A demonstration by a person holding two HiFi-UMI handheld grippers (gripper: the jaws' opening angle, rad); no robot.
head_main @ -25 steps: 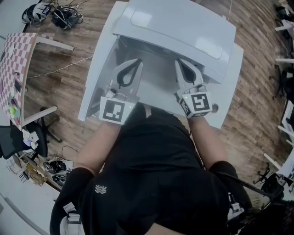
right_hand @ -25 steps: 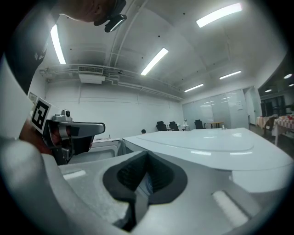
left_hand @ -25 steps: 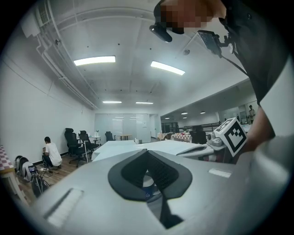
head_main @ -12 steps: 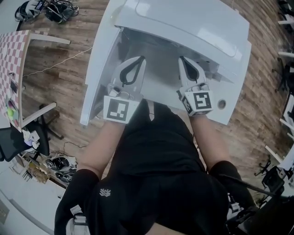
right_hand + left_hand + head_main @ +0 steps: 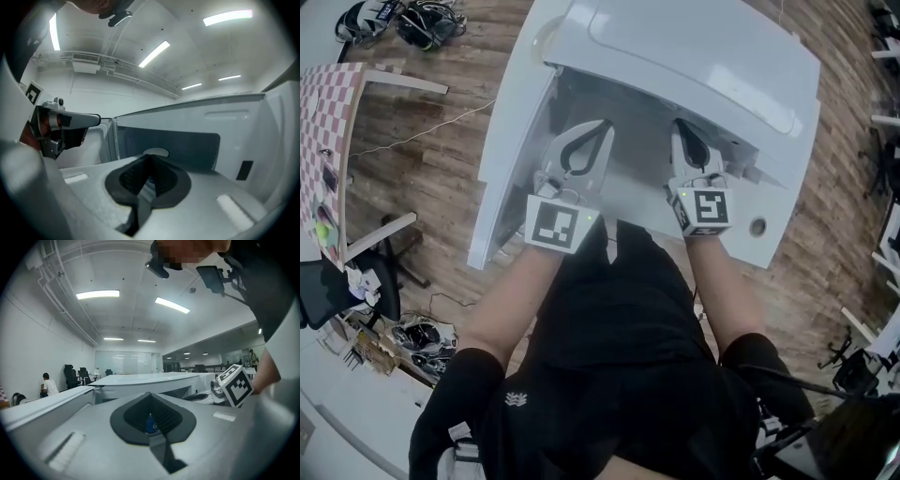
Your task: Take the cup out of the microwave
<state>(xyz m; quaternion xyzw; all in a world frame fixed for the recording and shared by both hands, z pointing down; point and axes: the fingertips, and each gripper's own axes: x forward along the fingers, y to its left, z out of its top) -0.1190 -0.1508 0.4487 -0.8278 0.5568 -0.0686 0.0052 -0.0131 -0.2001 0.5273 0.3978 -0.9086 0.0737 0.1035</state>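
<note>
A white microwave (image 5: 703,56) stands on a white table (image 5: 769,239), and its door (image 5: 517,159) seems swung open to the left. In the right gripper view the dark cavity (image 5: 187,145) shows a pale round shape (image 5: 156,151); I cannot tell whether this is the cup. My left gripper (image 5: 602,127) and right gripper (image 5: 682,125) hover side by side in front of the opening, both shut and empty. Through the left gripper's (image 5: 150,397) jaw loop a small blue speck (image 5: 150,423) shows. The right gripper (image 5: 150,157) points into the cavity.
A dark latch slot (image 5: 243,169) marks the microwave's right front panel. A round hole (image 5: 757,226) sits in the table's right corner. A checkered table (image 5: 328,131) and office chairs (image 5: 342,281) stand on the wooden floor to the left. A person (image 5: 47,383) sits far off.
Both grippers have sunk and edged closer to the microwave's opening. Their jaws stayed shut throughout.
</note>
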